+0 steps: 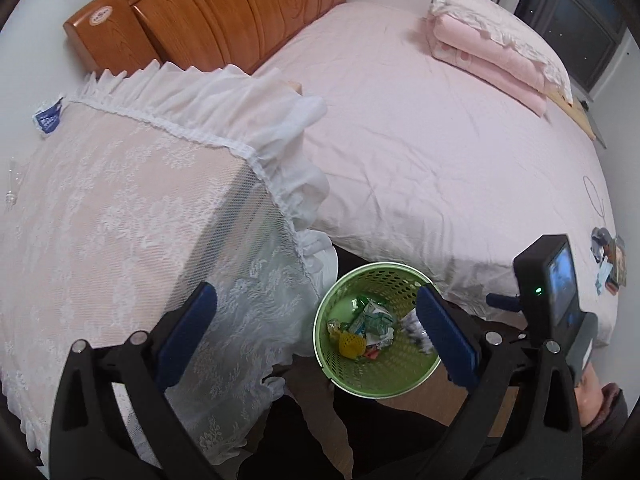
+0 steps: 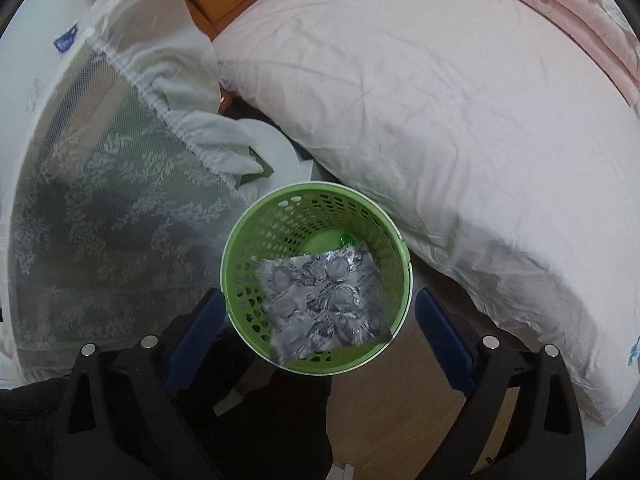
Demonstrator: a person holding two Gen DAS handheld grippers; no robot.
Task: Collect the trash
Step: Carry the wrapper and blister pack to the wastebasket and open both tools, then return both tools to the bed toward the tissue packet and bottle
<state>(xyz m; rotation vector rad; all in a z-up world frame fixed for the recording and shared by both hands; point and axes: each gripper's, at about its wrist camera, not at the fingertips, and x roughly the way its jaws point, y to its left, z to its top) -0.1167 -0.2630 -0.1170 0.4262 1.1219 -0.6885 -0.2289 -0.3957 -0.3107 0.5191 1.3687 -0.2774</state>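
A: Where is the bin? 
B: The green bin [image 2: 248, 280] stands on the wood floor [image 2: 380, 400], between the lace-covered desk [image 1: 120, 208] and the bed [image 1: 420, 140]; the right claw [image 2: 320, 332] hangs straight above it, pointing down into it.

A: And that claw, how does it stand? 
B: Spread wide, its blue pads [image 2: 440, 336] on either side of the bin's rim; neither pad touches anything; a silver blister pack [image 2: 324, 292] sits loose in the mouth of the bin, blurred, clear of both pads.

A: What else is in the bin? 
B: From the left wrist view, crumpled wrappers [image 1: 372, 320] and a yellow mesh scrap [image 1: 352, 346] lie at the bottom; the silver pack shows as a smear by the near wall.

A: The left claw? 
B: The left claw [image 1: 316, 336] is also spread and empty; one pad is over the lace cloth, the other over the bin's edge.

A: Any trash elsewhere? 
B: A small heap of wrappers [image 1: 610, 260] lies at the edge of the bed, well apart from the bin; a blue packet [image 1: 47, 118] rests at the far side of the desk; a clear small thing [image 1: 14, 184] lies near it, too faint to name.
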